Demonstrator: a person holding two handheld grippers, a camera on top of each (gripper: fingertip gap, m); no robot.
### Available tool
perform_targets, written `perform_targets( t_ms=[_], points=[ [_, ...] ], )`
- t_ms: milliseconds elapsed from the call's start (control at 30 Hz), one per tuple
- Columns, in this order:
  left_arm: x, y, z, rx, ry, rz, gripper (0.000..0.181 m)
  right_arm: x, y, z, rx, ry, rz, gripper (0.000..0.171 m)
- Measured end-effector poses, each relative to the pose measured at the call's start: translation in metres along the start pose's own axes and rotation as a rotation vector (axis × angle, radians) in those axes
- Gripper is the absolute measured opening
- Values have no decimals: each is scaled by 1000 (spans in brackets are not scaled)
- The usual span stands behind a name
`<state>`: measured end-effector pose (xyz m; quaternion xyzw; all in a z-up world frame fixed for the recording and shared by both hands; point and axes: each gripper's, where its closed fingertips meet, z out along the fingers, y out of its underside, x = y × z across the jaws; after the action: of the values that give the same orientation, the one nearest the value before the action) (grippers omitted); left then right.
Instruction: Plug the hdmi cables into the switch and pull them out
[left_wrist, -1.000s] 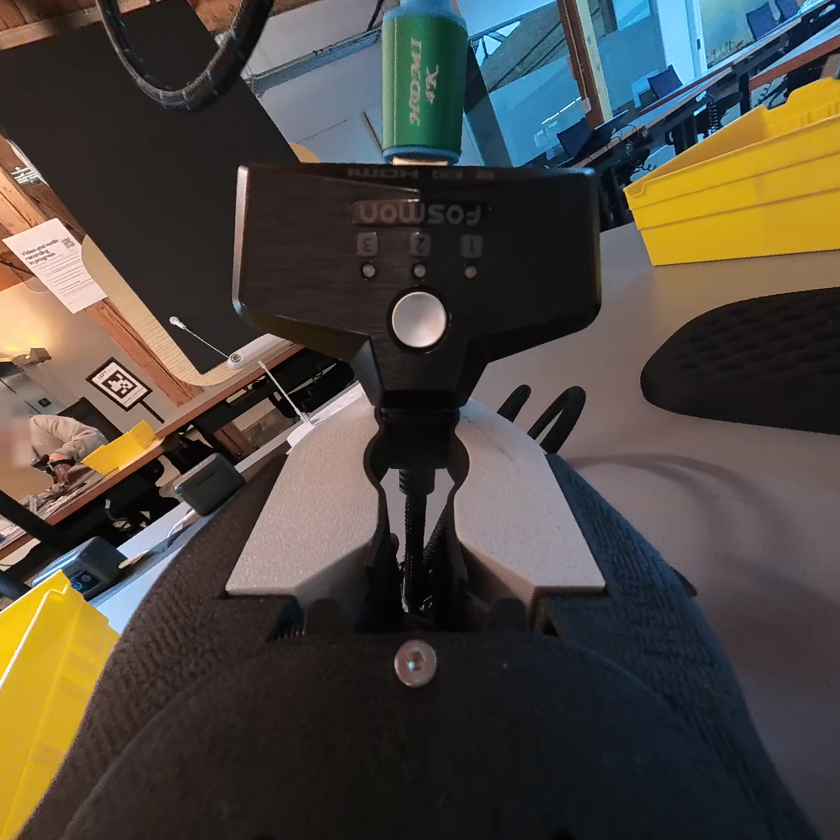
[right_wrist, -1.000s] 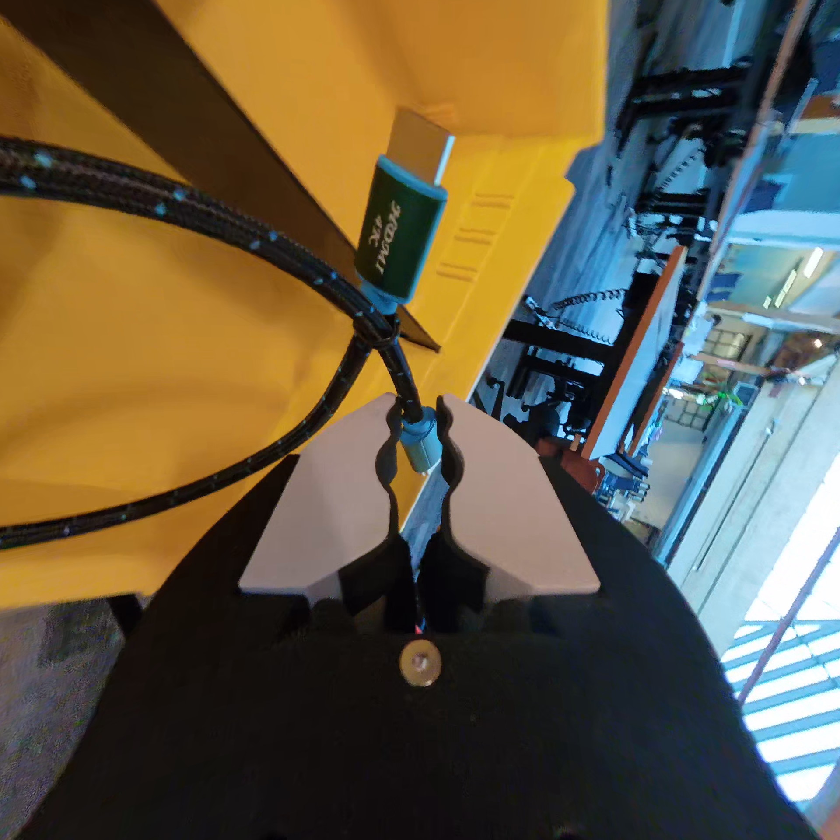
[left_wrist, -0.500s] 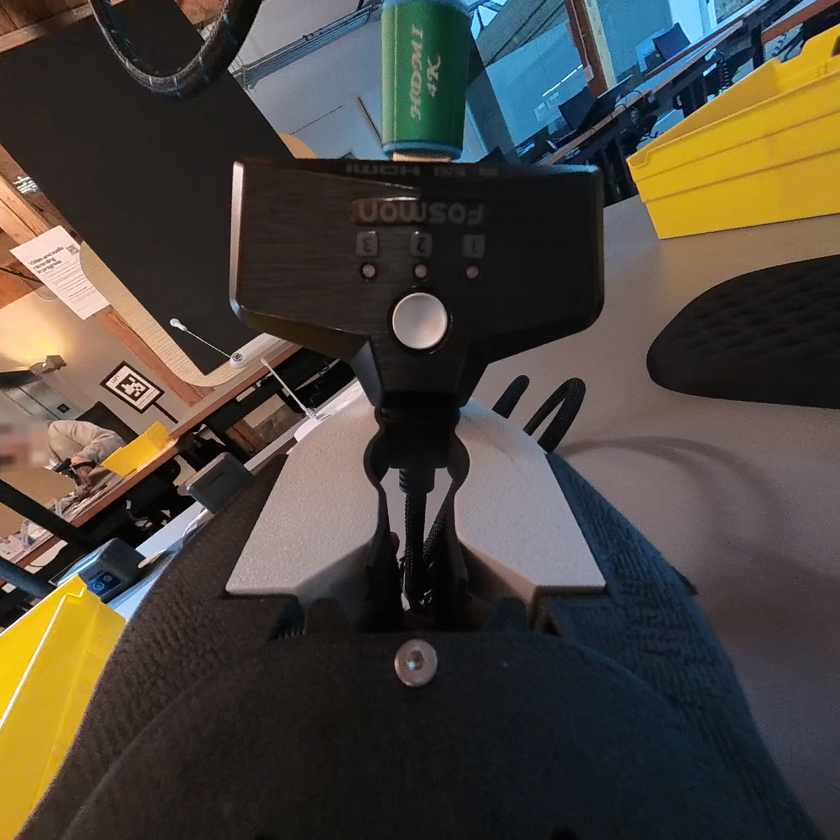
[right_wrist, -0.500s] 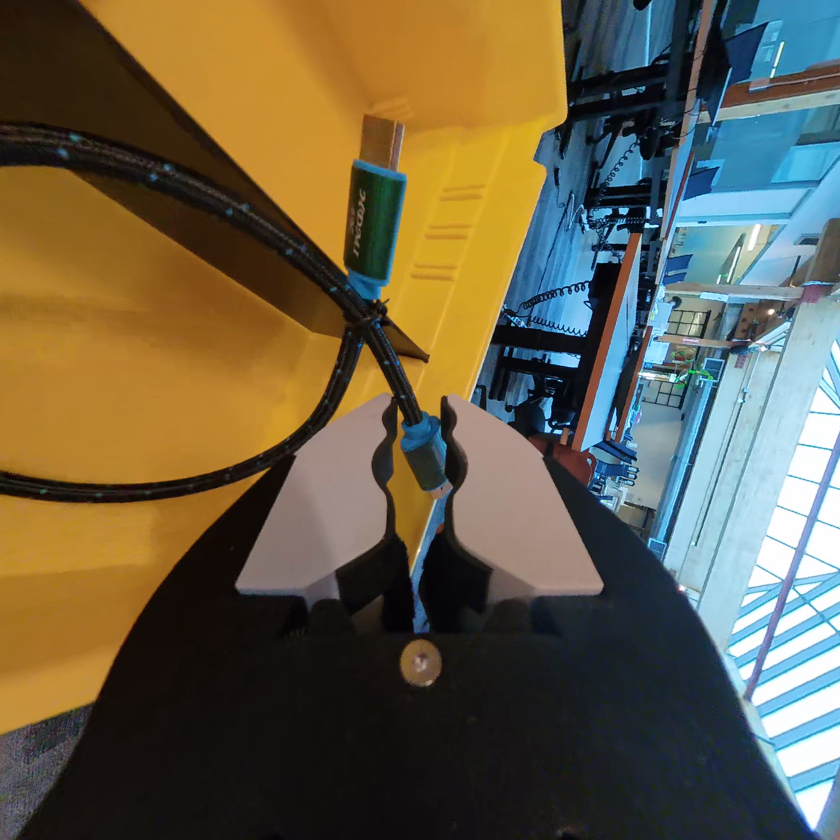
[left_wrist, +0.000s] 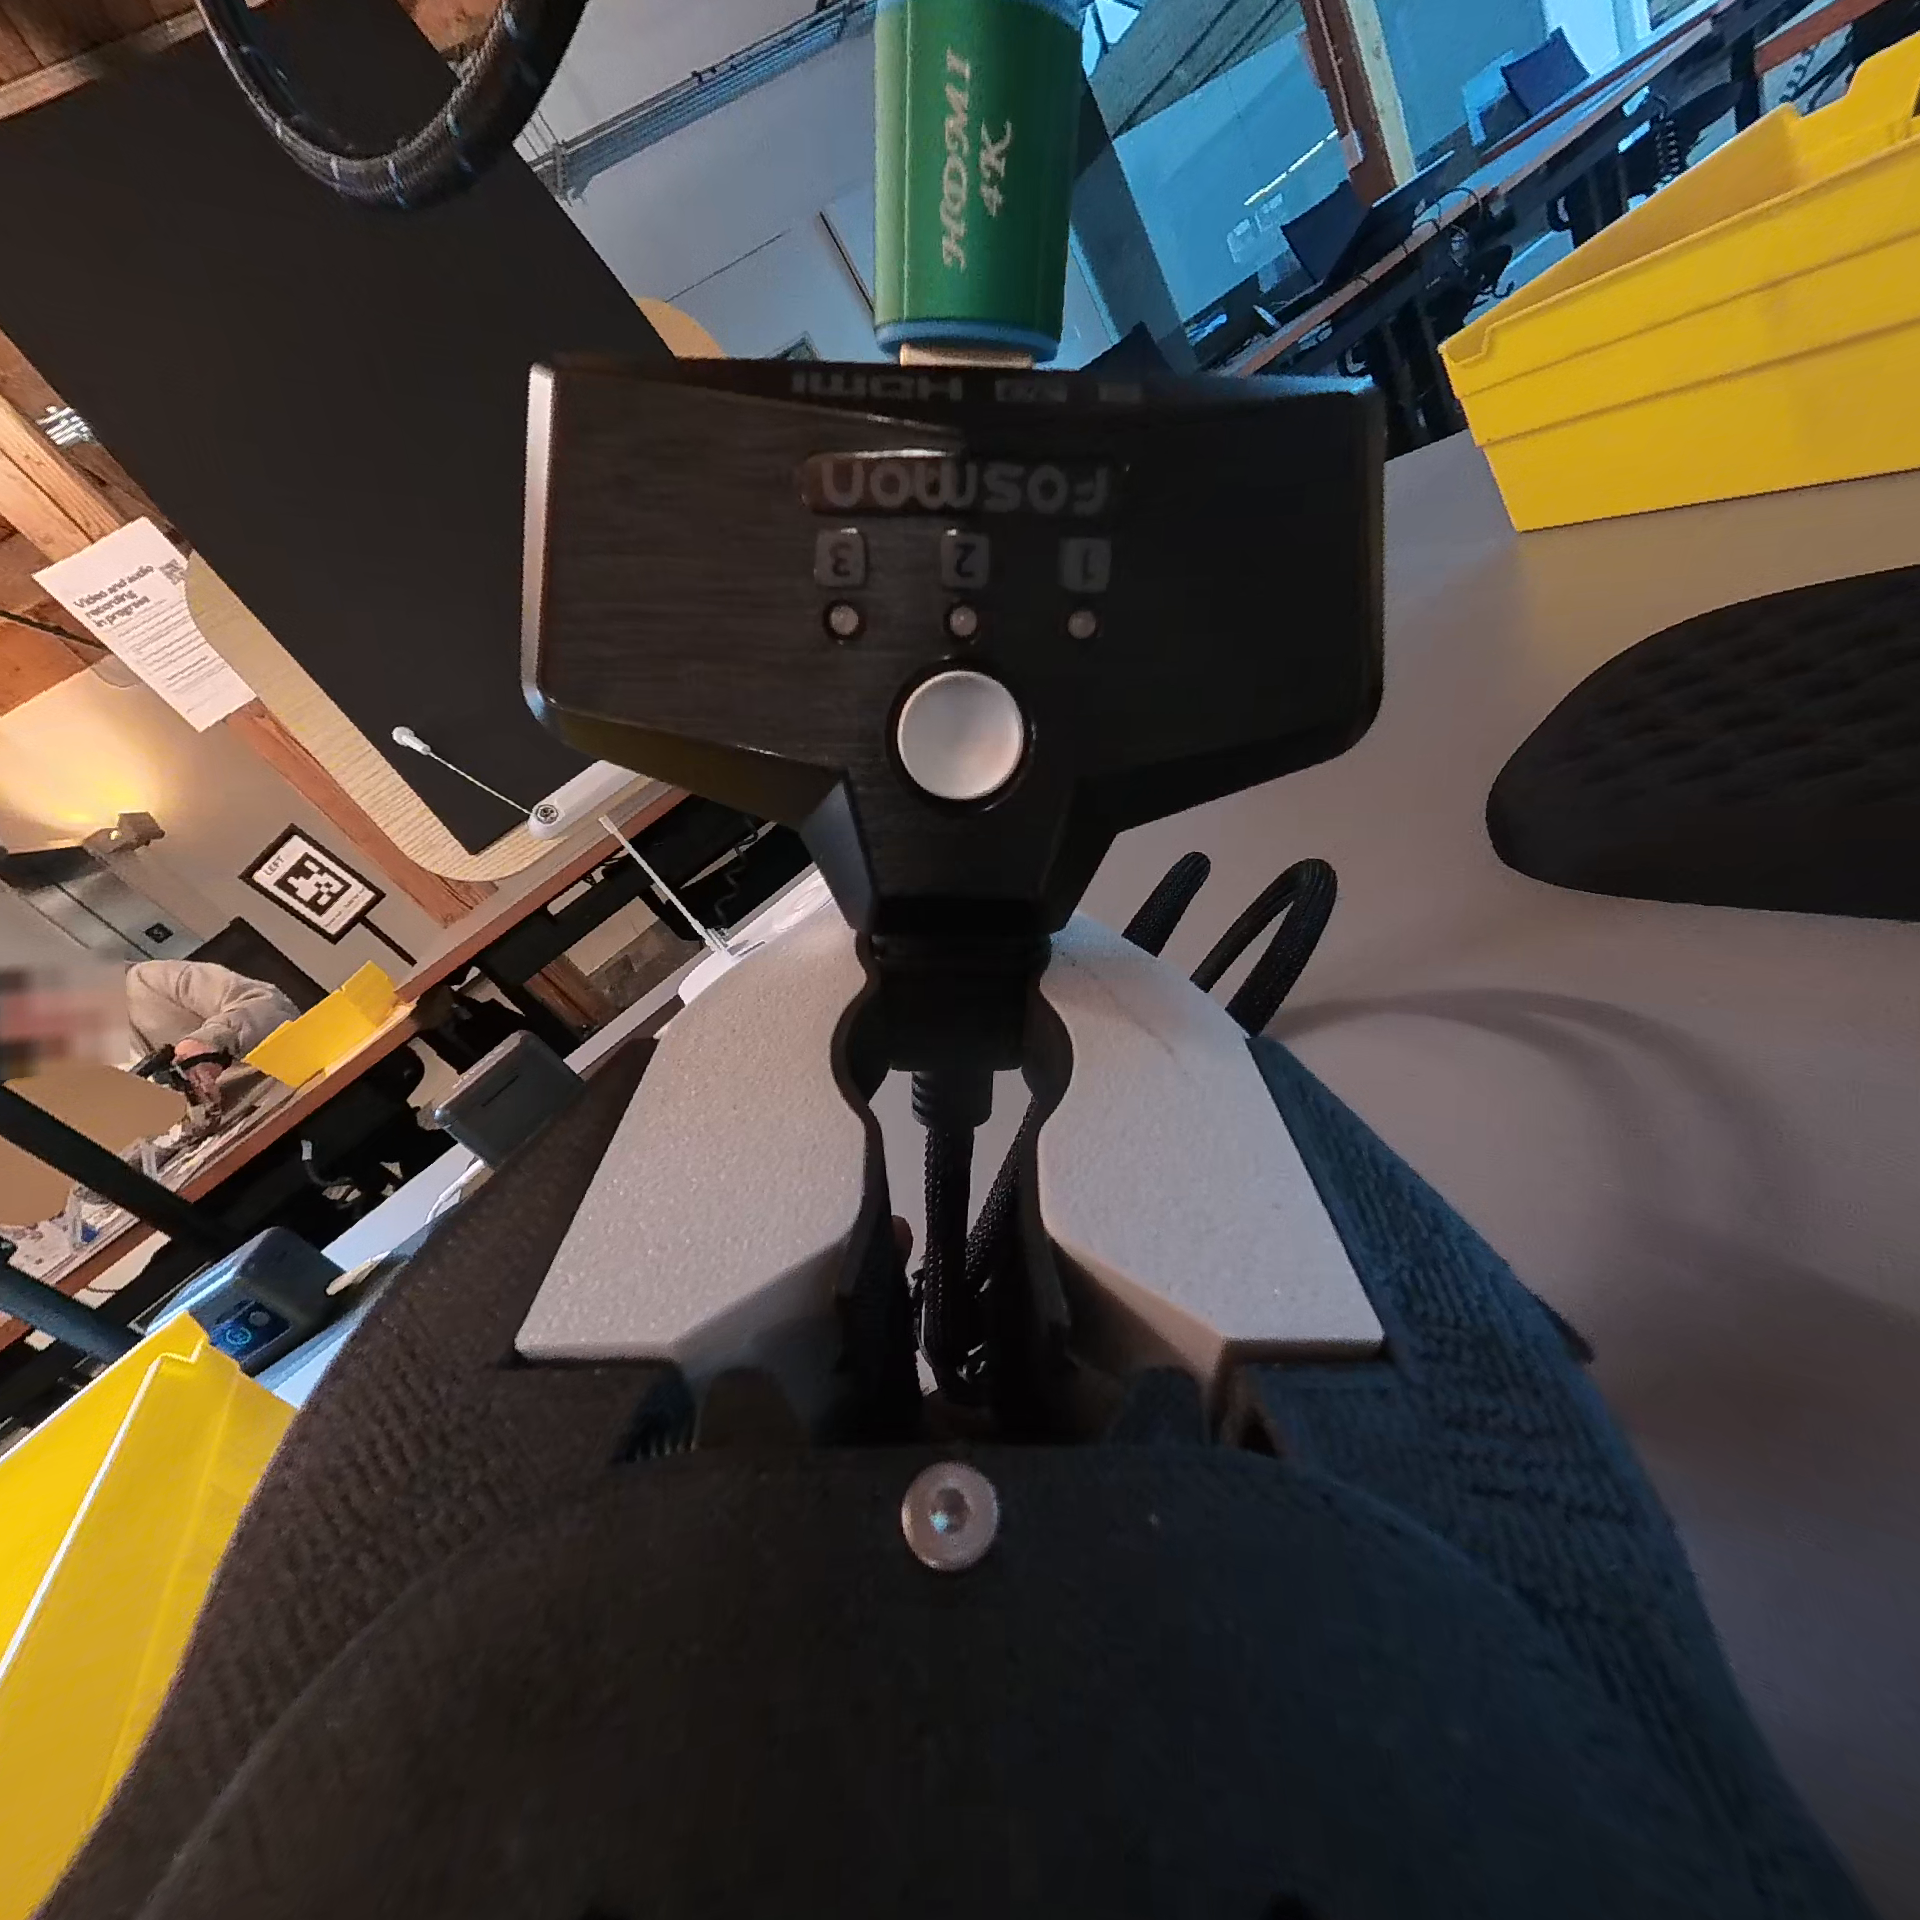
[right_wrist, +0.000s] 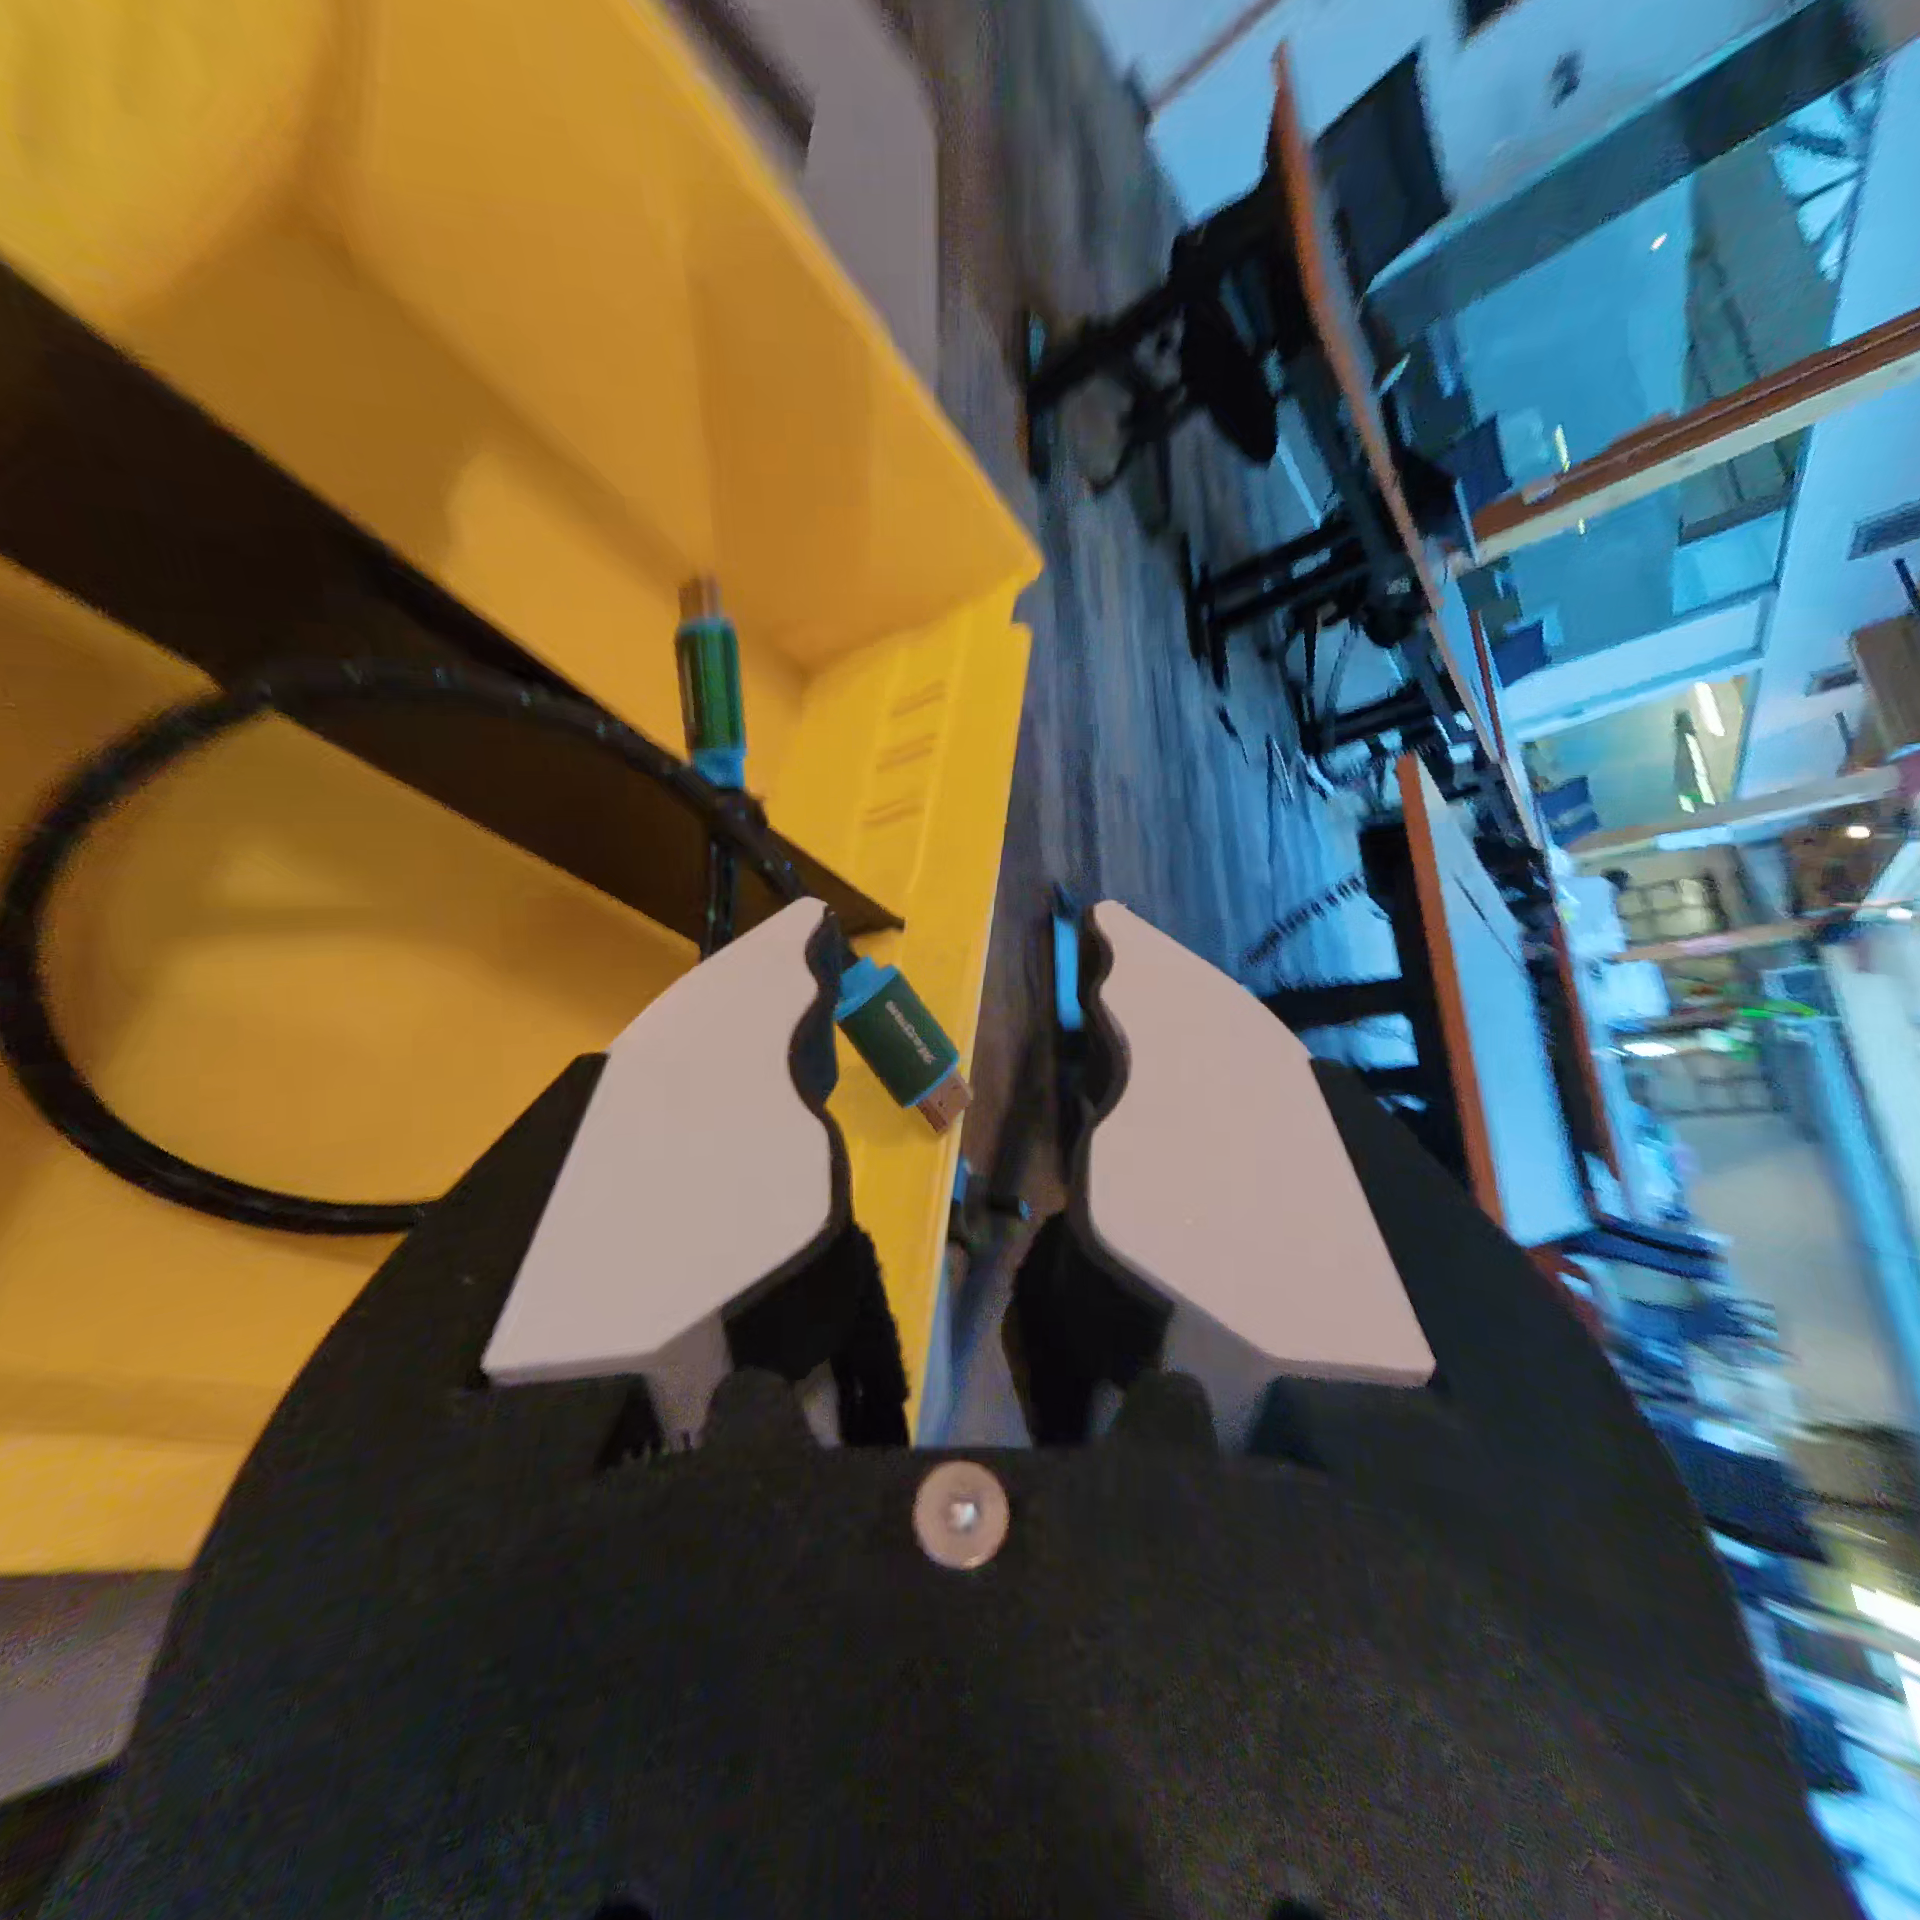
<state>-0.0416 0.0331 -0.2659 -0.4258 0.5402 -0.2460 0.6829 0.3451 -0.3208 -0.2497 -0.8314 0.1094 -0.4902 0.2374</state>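
In the left wrist view my left gripper is shut on the neck of the black HDMI switch, which it holds up off the table. A green HDMI plug sits in the middle port on the switch's far edge, and its braided cable loops away at the top left. In the right wrist view my right gripper is open and empty. A second braided cable lies in a yellow bin; one green plug lies between my fingers below them, the other plug farther off.
Yellow bins stand on the grey table at the right and at the lower left. A black mesh pad lies to the right. A black divider crosses the bin in the right wrist view. Desks stand beyond.
My right gripper has opened and let go of the green plug, which now lies in the yellow bin. It has drawn back. My left gripper still holds the switch, tilted slightly.
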Motion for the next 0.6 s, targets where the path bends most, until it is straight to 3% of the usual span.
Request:
perform_targets(
  t_ms=[33, 200, 367, 500, 600],
  points=[
    [0, 0, 0, 1, 0, 1, 21, 3, -7, -10, 85, -4, 80, 46],
    [3, 0, 1, -8, -2, 27, 21, -7, -68, -96, 717, -225, 583, 49],
    [5, 2, 3, -33, -32, 100, 21, -34, -146, -194, 1308, -574, 802, 49],
    [7, 1, 4, -41, -48, 175, 21, -109, -209, -254, 1448, -1092, 782, 58],
    [11, 0, 5, -42, -42, 214, 21, -168, -240, -265, 1391, -1305, 833, 59]
  ],
)
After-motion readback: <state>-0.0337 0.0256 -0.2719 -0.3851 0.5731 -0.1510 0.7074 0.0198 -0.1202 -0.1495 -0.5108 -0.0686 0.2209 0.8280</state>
